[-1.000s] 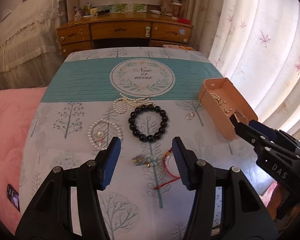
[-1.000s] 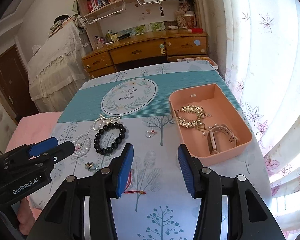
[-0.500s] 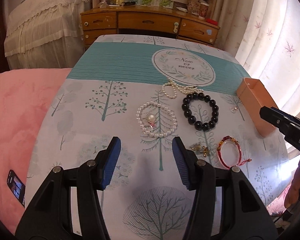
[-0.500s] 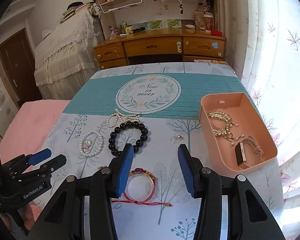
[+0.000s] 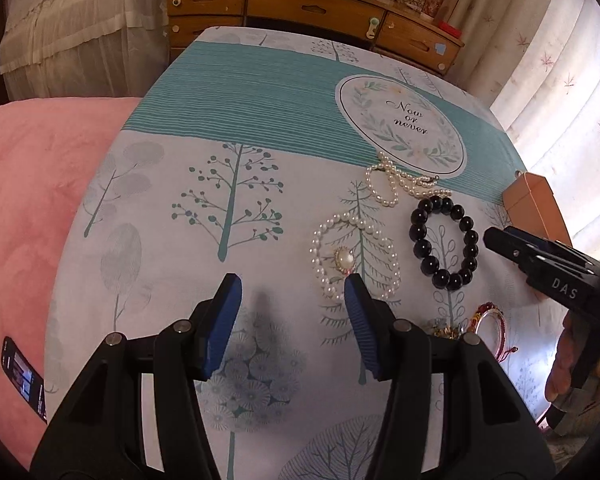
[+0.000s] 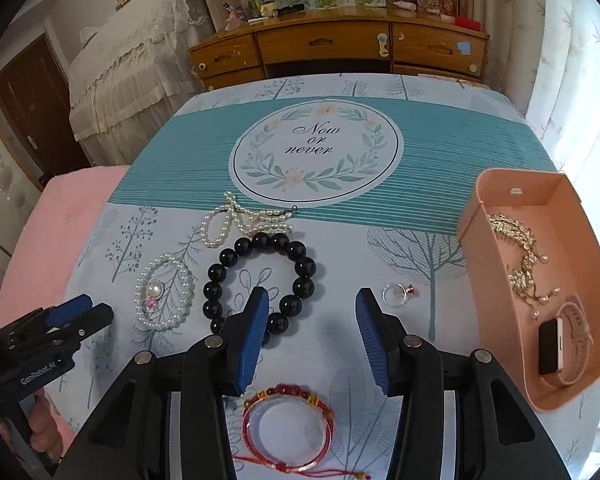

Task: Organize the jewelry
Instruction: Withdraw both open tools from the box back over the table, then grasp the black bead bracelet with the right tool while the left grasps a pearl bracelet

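Note:
Jewelry lies on the patterned tablecloth (image 6: 420,248). A black bead bracelet (image 6: 260,280) (image 5: 444,242) sits mid-table, with a pearl bracelet with a pendant (image 6: 164,292) (image 5: 354,258) to its left and a pearl strand (image 6: 240,224) (image 5: 396,184) behind. A red cord bangle (image 6: 286,426) (image 5: 490,330) lies near the front. A small ring (image 6: 398,292) lies by the pink box (image 6: 480,264) (image 5: 534,204), which holds a gold chain (image 6: 520,260) and a watch (image 6: 560,338). My left gripper (image 5: 292,292) is open, just left of the pearl bracelet. My right gripper (image 6: 312,304) is open above the bangle.
A small gold piece (image 5: 444,330) lies beside the bangle. A phone (image 5: 24,376) rests on the pink bedding (image 5: 28,200) at left. A wooden dresser (image 6: 340,48) stands beyond the table's far edge, with curtains (image 5: 560,80) on the right.
The left gripper has swung left and lower toward the pearl bracelet. The right gripper has shifted left from the box to above the red bangle. Both stay open.

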`<state>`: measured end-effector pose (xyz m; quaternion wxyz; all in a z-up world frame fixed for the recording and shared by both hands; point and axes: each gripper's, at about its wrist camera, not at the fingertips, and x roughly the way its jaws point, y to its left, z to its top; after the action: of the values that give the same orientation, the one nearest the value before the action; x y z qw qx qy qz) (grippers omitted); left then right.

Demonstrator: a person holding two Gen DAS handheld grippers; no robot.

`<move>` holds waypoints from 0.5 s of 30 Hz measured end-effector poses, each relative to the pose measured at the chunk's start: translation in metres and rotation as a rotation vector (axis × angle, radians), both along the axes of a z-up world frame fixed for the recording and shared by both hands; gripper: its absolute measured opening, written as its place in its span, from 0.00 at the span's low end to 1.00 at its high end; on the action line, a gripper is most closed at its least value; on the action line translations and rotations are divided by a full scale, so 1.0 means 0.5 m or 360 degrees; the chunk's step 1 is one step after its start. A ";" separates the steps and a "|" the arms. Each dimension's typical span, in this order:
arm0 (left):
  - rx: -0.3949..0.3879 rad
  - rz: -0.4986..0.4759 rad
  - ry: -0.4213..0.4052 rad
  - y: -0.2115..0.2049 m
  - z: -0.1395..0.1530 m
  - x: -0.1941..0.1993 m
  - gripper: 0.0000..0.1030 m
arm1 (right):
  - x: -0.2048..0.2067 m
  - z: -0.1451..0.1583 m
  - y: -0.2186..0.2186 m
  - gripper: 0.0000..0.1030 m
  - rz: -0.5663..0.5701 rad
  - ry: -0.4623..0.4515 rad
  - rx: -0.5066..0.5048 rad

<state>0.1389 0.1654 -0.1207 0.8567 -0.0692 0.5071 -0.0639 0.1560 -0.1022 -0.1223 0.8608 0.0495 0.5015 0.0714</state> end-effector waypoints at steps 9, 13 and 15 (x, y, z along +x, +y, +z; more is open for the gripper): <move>0.0067 -0.0235 0.0271 -0.045 -0.012 0.125 0.49 | 0.121 -0.060 0.044 0.36 0.0122 0.0191 -0.0110; 0.0108 -0.0290 0.0381 -0.061 -0.032 0.156 0.44 | 0.129 -0.079 0.060 0.27 0.0181 0.0227 -0.0195; 0.0126 -0.0308 0.0438 -0.069 -0.043 0.169 0.41 | 0.130 -0.081 0.063 0.22 0.0199 0.0217 -0.0244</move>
<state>0.2236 0.1307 -0.1421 0.7711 0.0058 0.6261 -0.1159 0.2212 -0.0709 -0.1628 0.8198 -0.0430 0.5649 0.0829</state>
